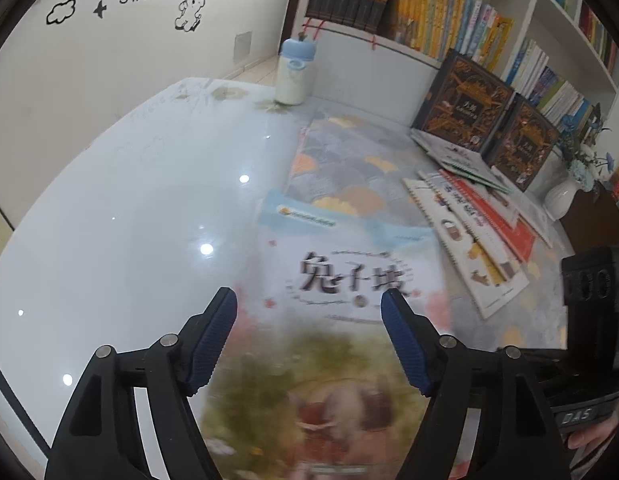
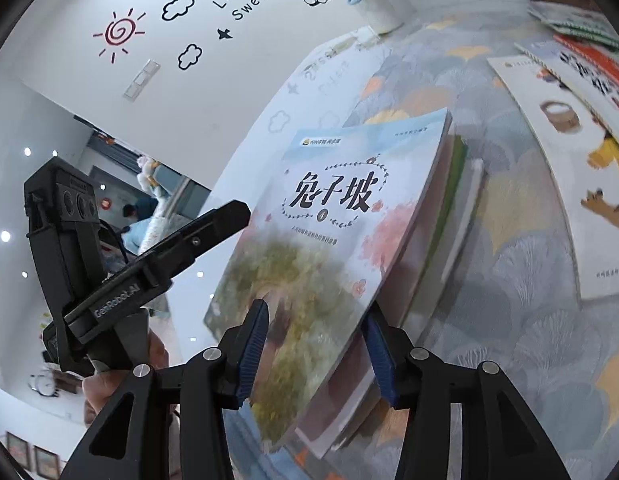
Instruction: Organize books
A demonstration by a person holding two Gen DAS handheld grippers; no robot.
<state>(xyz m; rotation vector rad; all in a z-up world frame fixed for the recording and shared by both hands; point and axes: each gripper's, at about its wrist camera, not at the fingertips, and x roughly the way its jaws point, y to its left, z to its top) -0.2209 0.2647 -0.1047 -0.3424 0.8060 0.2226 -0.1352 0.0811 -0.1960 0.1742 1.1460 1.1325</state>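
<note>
My left gripper (image 1: pixel 309 304) stands wide open over the paperback stack (image 2: pixel 349 216), its pads clear of the cover. The stack lies on the leaf-patterned mat (image 2: pixel 509 280) near the bench's (image 1: pixel 129 208) front edge. My right gripper (image 2: pixel 317 320) is partly open, straddling the stack's near corner without pressing it.

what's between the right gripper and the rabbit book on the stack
Nothing visible. The right gripper already straddles the near corner of the rabbit book, its blue pads apart on either side of it. The left gripper sits off to the side, clear of that gap.
</note>
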